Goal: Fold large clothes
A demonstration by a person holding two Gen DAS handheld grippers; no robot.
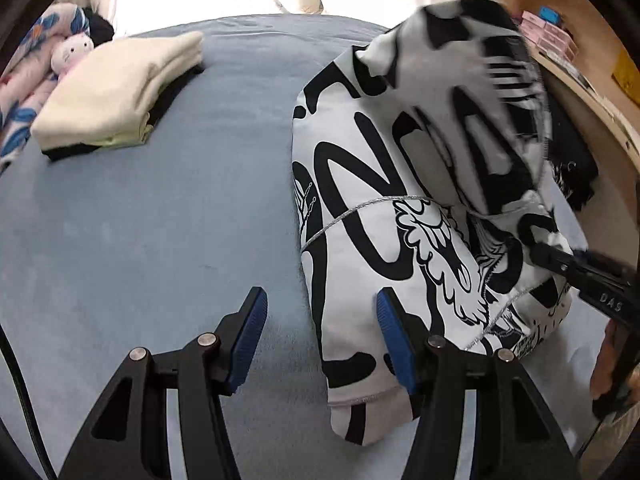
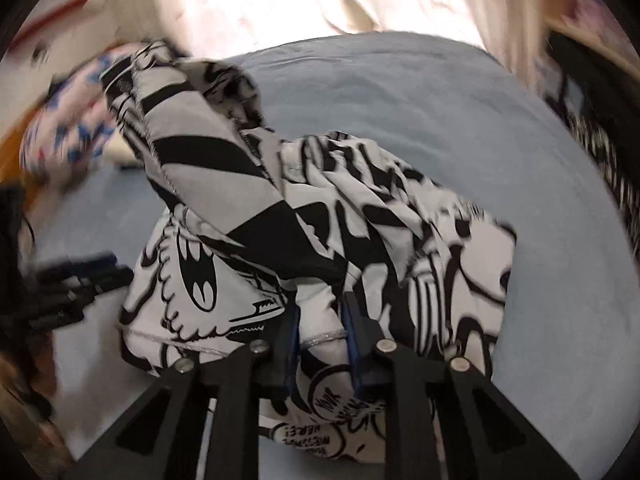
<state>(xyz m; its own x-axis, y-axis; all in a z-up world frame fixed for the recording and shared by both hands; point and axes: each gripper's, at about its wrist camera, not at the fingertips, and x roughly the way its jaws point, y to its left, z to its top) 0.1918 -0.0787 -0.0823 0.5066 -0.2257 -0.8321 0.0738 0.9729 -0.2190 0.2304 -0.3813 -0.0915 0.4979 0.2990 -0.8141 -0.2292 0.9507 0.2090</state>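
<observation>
A large white garment with bold black cartoon print [image 1: 380, 220] lies bunched on the right of the blue bed sheet [image 1: 160, 220]. My left gripper [image 1: 320, 316] is open at the garment's near left edge. Its right pad [image 1: 390, 332] is over the cloth, its left pad [image 1: 254, 320] over bare sheet, and nothing is pinched. My right gripper [image 2: 322, 332] is shut on a fold of the garment [image 2: 400, 220] near a silver-stitched hem. It also shows in the left wrist view as the right gripper [image 1: 538, 248], dug into the cloth. A blurred flap stands up behind it. The left gripper [image 2: 80, 276] is a blur.
A folded cream stack [image 1: 120, 84] over dark cloth sits at the far left of the bed, beside a white plush toy [image 1: 72, 54] and a floral cloth [image 1: 24, 112]. A wooden shelf [image 1: 580, 60] with boxes borders the right. Bright curtains hang behind.
</observation>
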